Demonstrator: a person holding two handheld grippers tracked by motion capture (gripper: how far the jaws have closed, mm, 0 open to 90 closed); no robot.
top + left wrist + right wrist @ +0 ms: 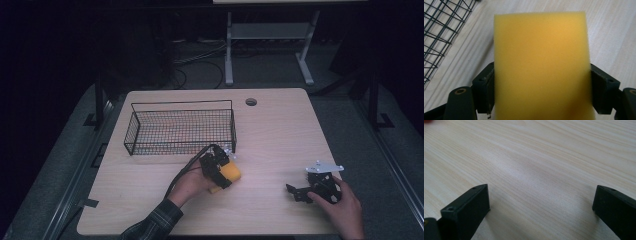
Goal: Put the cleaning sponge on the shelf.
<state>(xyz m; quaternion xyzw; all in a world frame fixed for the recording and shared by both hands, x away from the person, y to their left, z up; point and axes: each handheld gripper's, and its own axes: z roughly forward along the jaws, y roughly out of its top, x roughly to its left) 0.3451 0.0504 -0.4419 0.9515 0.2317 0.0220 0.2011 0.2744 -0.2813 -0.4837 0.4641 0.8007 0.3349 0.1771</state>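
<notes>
Meanwhile, the left tongs (226, 167) were closed on a yellow sponge (541, 67), one jaw pressed to each side, holding it over the wooden worktop (280, 135) just in front of the wire basket (180, 129). Well apart, near the worktop's front right corner, the right tongs (296, 192) stood wide open with nothing between the jaws.

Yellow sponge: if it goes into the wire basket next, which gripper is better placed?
Left. The left gripper is already shut on the yellow sponge, close to the wire basket. The right gripper sits open over bare table, farther off.
</notes>
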